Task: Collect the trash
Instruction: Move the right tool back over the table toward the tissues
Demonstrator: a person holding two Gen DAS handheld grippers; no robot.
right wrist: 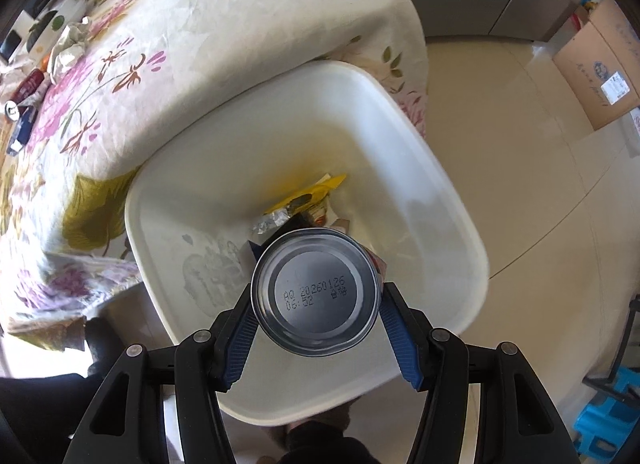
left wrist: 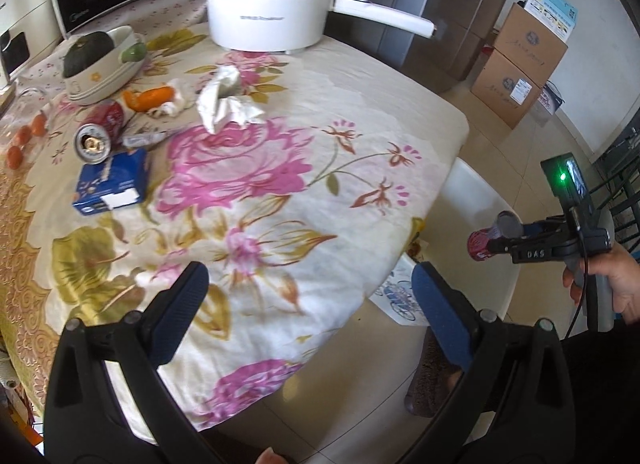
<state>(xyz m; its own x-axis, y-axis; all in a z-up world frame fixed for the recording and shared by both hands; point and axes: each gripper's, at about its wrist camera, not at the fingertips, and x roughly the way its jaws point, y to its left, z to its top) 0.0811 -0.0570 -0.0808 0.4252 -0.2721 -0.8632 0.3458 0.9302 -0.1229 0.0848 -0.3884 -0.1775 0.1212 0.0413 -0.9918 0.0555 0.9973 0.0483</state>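
The left gripper (left wrist: 306, 298) points steeply down, jaws spread wide with nothing between them; the right gripper (right wrist: 316, 300) points straight down, its blue pads (right wrist: 394, 328) flanking a can (right wrist: 315, 294) with a gap at 3 o'clock; the right hand (left wrist: 612, 284) grips its handle at 4 o'clock in the left view.
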